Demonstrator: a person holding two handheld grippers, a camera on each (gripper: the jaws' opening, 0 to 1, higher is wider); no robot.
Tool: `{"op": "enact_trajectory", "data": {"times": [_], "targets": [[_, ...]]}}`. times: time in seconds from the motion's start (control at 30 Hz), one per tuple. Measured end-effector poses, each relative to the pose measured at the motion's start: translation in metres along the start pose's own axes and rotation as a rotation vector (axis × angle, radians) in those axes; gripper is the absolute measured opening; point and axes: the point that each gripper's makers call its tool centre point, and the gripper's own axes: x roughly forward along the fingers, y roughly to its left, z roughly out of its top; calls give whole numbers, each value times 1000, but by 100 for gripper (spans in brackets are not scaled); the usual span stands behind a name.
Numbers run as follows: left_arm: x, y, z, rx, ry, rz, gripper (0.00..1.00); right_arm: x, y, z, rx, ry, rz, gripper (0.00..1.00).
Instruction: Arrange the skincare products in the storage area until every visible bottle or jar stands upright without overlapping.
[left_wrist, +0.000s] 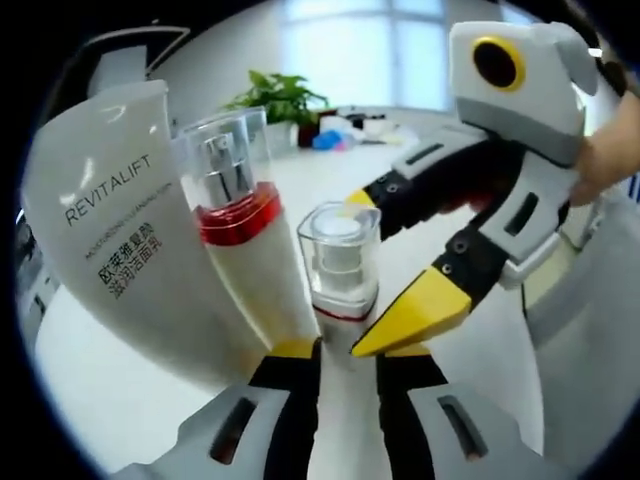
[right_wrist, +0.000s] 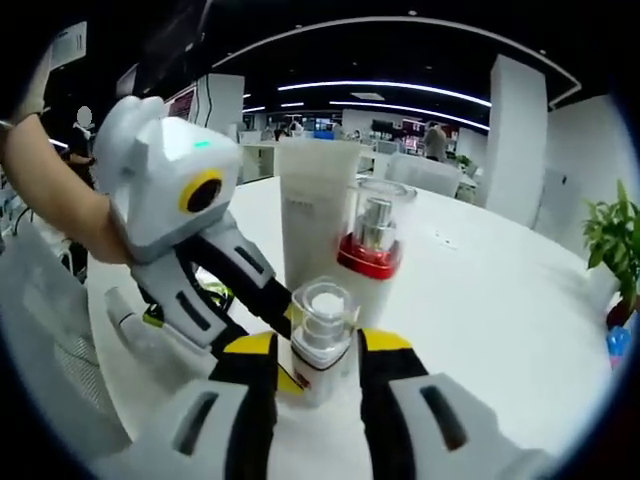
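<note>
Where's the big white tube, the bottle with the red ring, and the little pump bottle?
White tube (left_wrist: 110, 215): left gripper view, printed front.
Red-ringed bottle (right_wrist: 368, 255): right gripper view, red band.
Small pump bottle (right_wrist: 322, 312): right gripper view, clear cap.

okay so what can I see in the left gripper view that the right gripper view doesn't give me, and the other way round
Left gripper view alone: the REVITALIFT lettering on the white tube, and blue items on the far table.

Right gripper view alone: the tube's plain side, ceiling strip lights, a white pillar, a person's forearm.

Both: the small clear-capped pump bottle between each view's own jaws, the taller red-banded bottle, the tube, a green plant, the white table, and the other gripper.
</note>
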Motion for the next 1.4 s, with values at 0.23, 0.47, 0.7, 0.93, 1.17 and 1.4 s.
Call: {"op": "enact_trajectory", "data": {"times": [0.23,0.47,0.7,0.93,1.17,1.4], "targets": [[-1,-3,-1,-5,4,-3,16,0,-1,0,-3,1,8,33],[-2,-4,-1,3,9,-5,20,-3,0,0,3,-1,7,36],[-10,-7,1,10,19,-2,25,-9,2,3,19,-8,7,42],[-27,-12,1,-1,22,18,30,-19,7,7,34,-15,13,51],[-47,-23,-3,-40,19,34,37,-35,18,8,48,-20,29,62],[-69,-31,-8,-112,13,83,47,-49,33,3,48,-4,60,71]]}}
